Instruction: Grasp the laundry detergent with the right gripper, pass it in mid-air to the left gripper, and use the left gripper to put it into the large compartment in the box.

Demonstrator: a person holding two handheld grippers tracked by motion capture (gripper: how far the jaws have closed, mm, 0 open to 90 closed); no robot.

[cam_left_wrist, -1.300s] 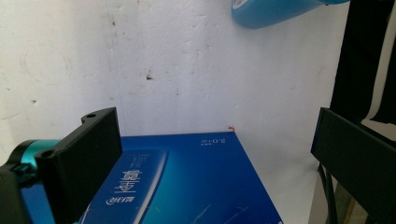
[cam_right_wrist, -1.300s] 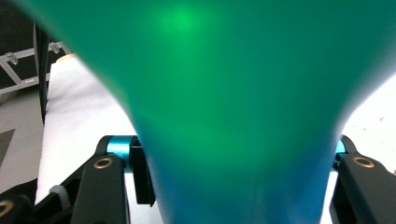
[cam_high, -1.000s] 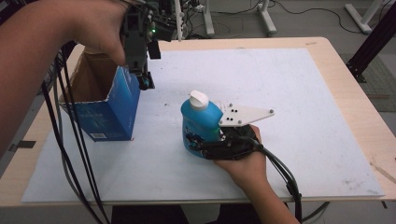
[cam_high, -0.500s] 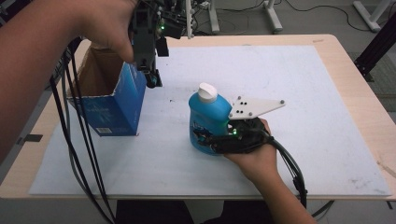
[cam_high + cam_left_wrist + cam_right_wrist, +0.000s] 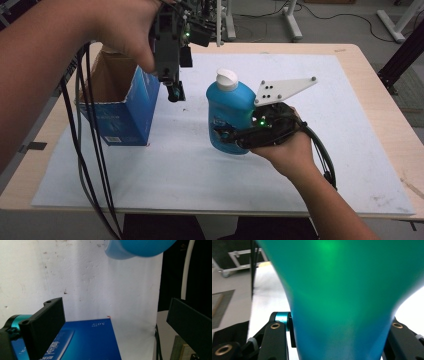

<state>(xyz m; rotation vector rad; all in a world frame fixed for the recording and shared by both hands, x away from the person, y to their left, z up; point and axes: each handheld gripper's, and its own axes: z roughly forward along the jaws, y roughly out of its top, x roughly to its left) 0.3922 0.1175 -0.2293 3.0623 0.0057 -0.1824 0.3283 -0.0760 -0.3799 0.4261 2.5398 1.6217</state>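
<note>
The right claw (image 5: 235, 136), nearest the person at about 5 o'clock from the desk's middle, is clamped on the lower body of the blue bottle (image 5: 231, 112) with the white cap (image 5: 226, 79), and the bottle hangs upright clear of the white mat (image 5: 300, 165). The grip sits low on a smooth, rounded body, so I judge the top-heavy bottle could pivot or slide between the jaws if the hand tips or speeds up; in the right gripper view the bottle (image 5: 347, 297) bulges wider than the jaws holding it. Farther off, at about 10 o'clock, the left claw (image 5: 174, 90) hangs with its jaws wide and nothing between them, just beside the open blue carton (image 5: 125, 112). If the bottle is meant for that carton, it could catch the cardboard rim and tip the light box over, or knock against the left claw or its cables (image 5: 92, 165). Compared with a second ago, the bottle has left the mat and risen, its grip drawn tighter, and the left claw has drifted slightly up and away from the carton's edge.
</note>
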